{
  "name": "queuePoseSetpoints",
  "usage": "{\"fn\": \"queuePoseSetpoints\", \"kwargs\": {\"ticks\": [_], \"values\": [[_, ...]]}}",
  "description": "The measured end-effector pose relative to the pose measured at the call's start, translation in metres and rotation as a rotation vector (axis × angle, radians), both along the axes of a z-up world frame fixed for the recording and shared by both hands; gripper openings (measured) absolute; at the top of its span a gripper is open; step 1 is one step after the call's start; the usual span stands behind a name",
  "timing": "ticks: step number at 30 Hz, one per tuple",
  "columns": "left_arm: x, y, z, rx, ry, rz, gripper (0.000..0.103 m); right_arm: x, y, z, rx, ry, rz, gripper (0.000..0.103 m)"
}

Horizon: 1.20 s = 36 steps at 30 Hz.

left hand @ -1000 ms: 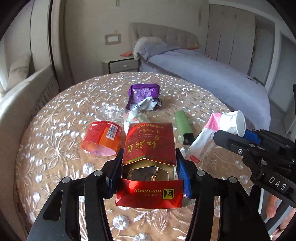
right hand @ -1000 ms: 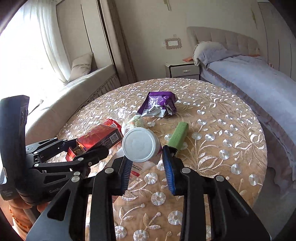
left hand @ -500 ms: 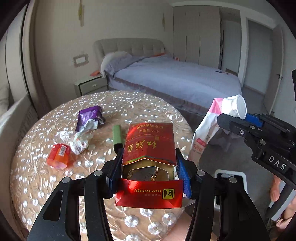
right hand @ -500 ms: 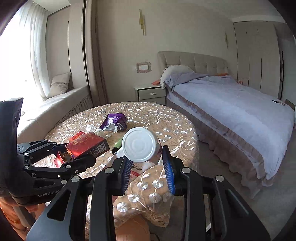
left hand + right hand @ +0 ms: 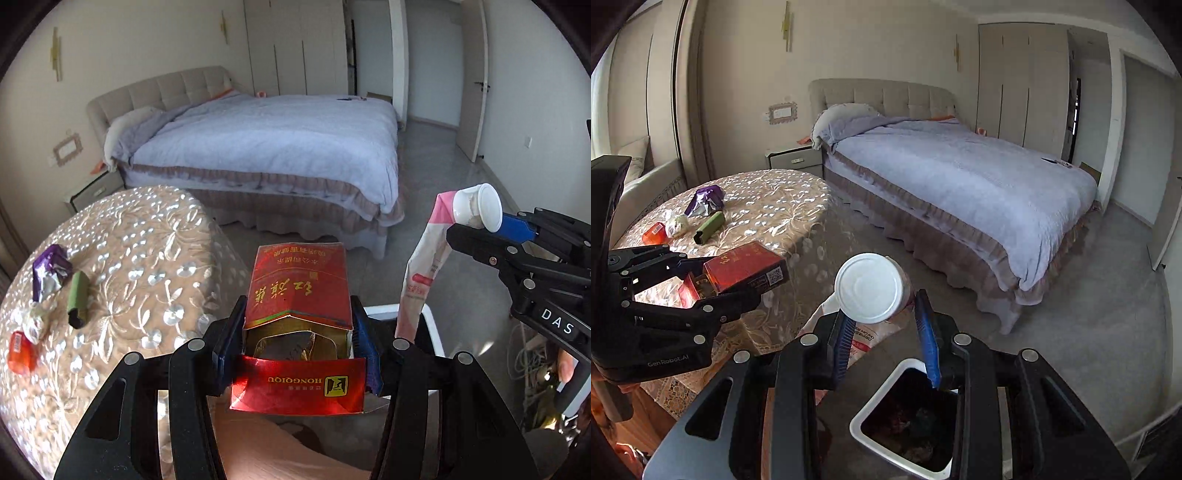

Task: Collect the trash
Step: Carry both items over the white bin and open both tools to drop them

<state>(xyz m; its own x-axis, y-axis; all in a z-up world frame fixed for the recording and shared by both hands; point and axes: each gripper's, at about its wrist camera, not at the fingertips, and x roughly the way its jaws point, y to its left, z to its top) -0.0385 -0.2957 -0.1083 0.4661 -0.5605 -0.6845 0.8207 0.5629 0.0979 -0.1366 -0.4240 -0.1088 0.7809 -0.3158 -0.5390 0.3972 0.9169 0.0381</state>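
The left gripper [image 5: 297, 328] was clamped on an open red cigarette pack [image 5: 299, 291], its jaws pressed against both sides and the lid flap hanging loose below. The right gripper [image 5: 884, 325] pinched a squeezed pink-and-white tube [image 5: 424, 266] just under its wide white cap [image 5: 868, 288], with the flattened body dangling free. Both were held out in the air, off the round cloth-covered surface [image 5: 783, 206] and near a white-rimmed bin [image 5: 886, 402] on the floor, which sat just below and ahead of the right gripper.

From where I stood, the drop looked the risky part. The tube hung to the surface side of the bin's opening rather than squarely over it, so letting go there could have sent it onto the rim or the floor. Its limp tail could also have snagged the rim and flipped it out. The pack seemed no better placed; I could not tell how much of it was over the bin, and the light card with that loose flap might have tumbled sideways.

A purple wrapper [image 5: 705, 199], a green lighter [image 5: 710, 227], a crumpled pale wad [image 5: 677, 225] and an orange packet [image 5: 655, 232] lay on the surface, yet to be gathered.
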Motion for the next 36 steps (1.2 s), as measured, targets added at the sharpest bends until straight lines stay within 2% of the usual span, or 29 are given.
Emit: {"fn": "queuePoseSetpoints", "kwargs": {"ticks": [9,17,19,25,36], "values": [[-0.031,-0.068,-0.055,0.112,0.019,-0.185,0.052,-0.034,-0.045,-0.060,0.029,0.095,-0.052,0.034],[-0.027,-0.117,-0.118,0.241,0.102,-0.271,0.052,-0.039,-0.070,-0.117,0.022,0.183,-0.009,0.034],[-0.026,-0.127,-0.132,0.273,0.100,-0.293,0.052,-0.038,-0.075,-0.130,0.027,0.200,0.012,0.034],[-0.029,-0.148,-0.169,0.353,0.108,-0.364,0.052,-0.032,-0.087,-0.168,0.041,0.271,0.054,0.034],[-0.024,-0.165,-0.214,0.453,0.177,-0.395,0.052,-0.022,-0.089,-0.207,0.064,0.350,0.108,0.034]]}}
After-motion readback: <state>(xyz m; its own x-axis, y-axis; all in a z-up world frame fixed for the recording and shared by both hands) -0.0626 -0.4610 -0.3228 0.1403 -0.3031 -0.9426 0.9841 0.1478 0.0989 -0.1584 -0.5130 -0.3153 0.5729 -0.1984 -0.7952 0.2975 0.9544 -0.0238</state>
